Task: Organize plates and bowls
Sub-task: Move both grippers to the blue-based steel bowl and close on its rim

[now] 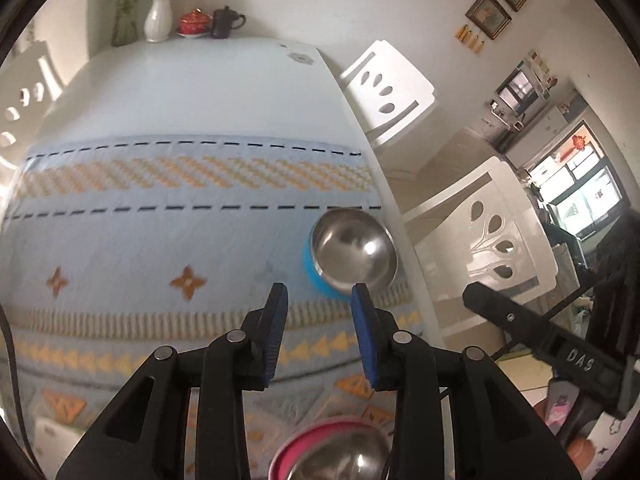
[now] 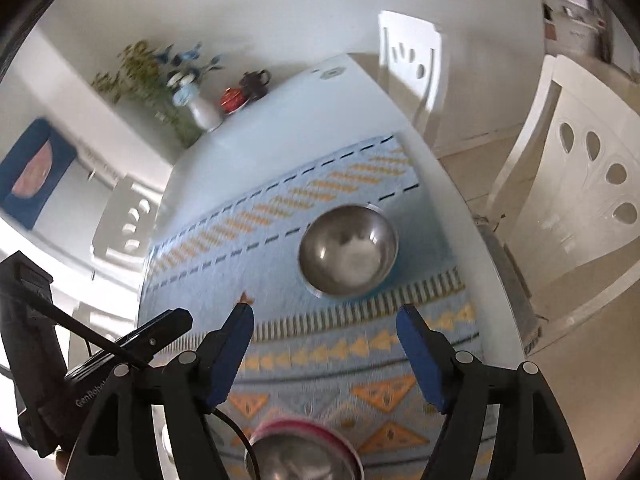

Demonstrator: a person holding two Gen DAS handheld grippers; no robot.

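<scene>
A steel bowl with a blue outer shell (image 1: 354, 255) (image 2: 347, 251) sits on the patterned cloth near the table's right edge. A second steel bowl with a pink rim (image 1: 335, 453) (image 2: 305, 456) lies at the near edge, below both grippers. My left gripper (image 1: 320, 300) hangs above the cloth just short of the blue bowl, its blue pads apart with nothing between them. My right gripper (image 2: 325, 316) stands wide open over the cloth in front of the blue bowl, empty. The other gripper's black body shows at the side of each view.
The light blue patterned cloth (image 1: 160, 248) covers the near half of the white table (image 1: 200, 88). A white vase of flowers (image 1: 158, 20), a red lidded bowl (image 1: 194, 22) and a dark teapot (image 1: 226, 22) stand at the far end. White chairs (image 1: 388, 92) ring the table.
</scene>
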